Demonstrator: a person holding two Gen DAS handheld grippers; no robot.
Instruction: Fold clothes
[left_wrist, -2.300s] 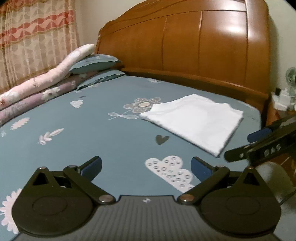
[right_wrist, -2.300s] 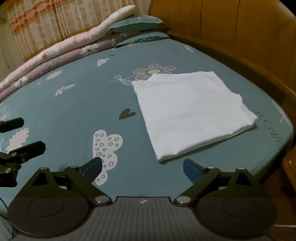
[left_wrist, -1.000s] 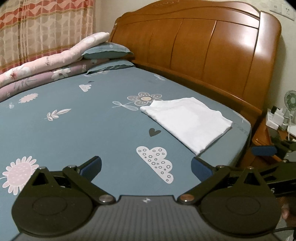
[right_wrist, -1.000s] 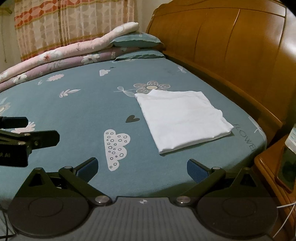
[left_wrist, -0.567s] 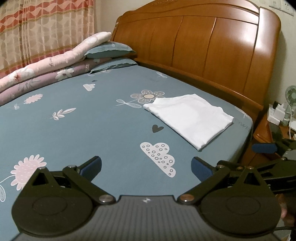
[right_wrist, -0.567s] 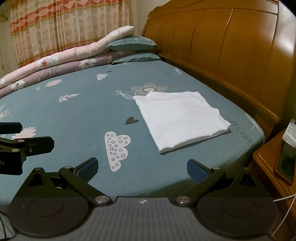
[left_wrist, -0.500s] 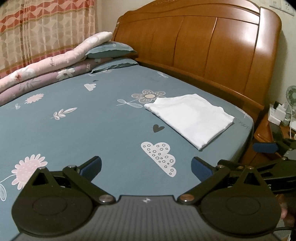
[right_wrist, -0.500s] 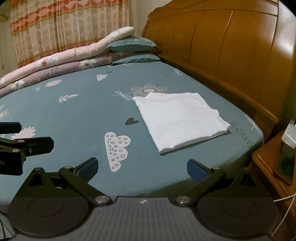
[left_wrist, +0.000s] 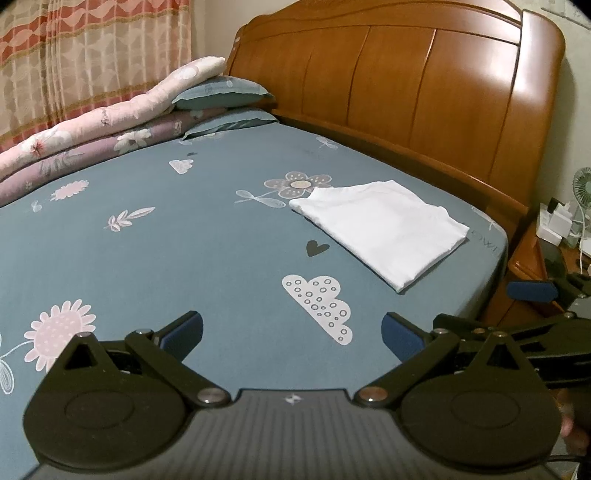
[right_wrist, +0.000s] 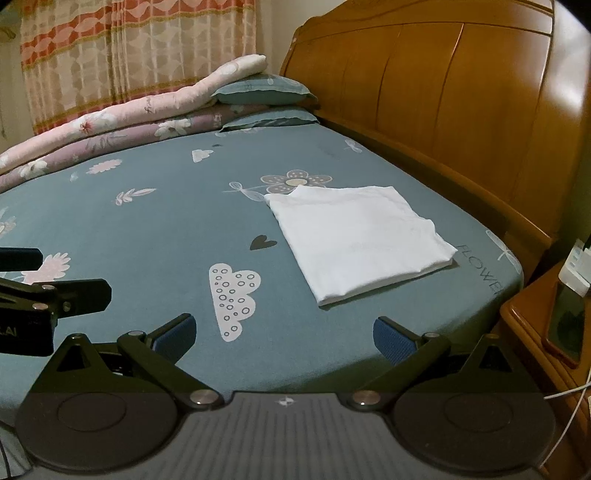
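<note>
One folded white cotton garment (right_wrist: 356, 240) lies flat near the corner of the bed's blue-grey patterned sheet (right_wrist: 166, 221), by the wooden headboard (left_wrist: 424, 96). I hold my left hand-held gripper (left_wrist: 291, 334) and right hand-held gripper (right_wrist: 282, 332) wide open, both empty, well short of it.

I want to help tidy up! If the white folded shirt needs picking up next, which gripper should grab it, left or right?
Probably the right gripper. The white folded shirt lies near the bed's right edge, almost straight ahead of it. From the left gripper the shirt sits farther off to the right. Both grippers are open and empty.
</note>
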